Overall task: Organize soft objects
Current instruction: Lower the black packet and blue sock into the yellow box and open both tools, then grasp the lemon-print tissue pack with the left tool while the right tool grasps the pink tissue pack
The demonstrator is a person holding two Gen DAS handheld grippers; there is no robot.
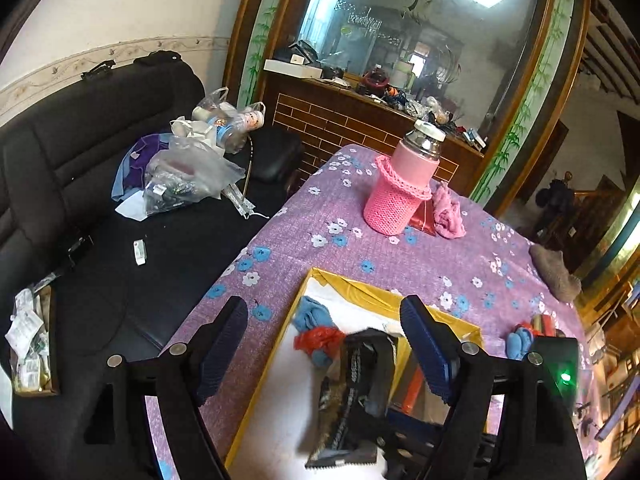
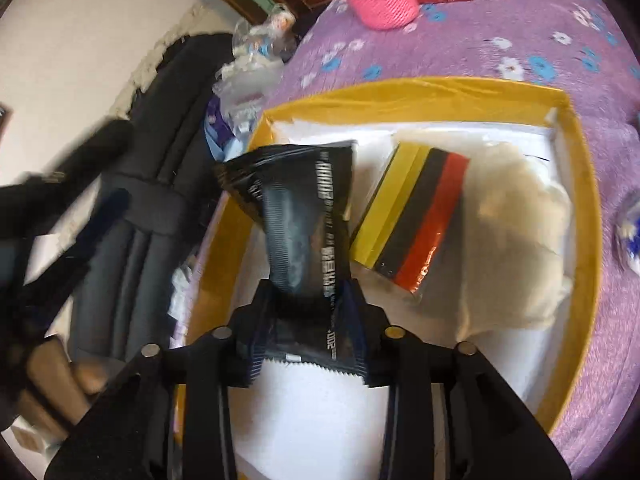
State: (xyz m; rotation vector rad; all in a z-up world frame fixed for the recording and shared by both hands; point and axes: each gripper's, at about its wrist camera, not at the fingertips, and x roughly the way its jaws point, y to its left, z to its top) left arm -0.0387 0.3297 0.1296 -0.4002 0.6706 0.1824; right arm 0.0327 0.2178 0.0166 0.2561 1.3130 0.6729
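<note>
Right gripper (image 2: 308, 304) clamped on black packet (image 2: 304, 216) above yellow box (image 2: 580, 208) — left gripper (image 1: 324, 344) spread apart, over the box, holding nothing.

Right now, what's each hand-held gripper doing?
Left hand-held gripper: open, holding nothing.
Right hand-held gripper: closed on the black packet above the yellow box.

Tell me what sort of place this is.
Likely a lived-in home living room: a dark sofa strewn with bags, a table under a floral purple cloth, and a large wood-framed mirror behind.
</note>
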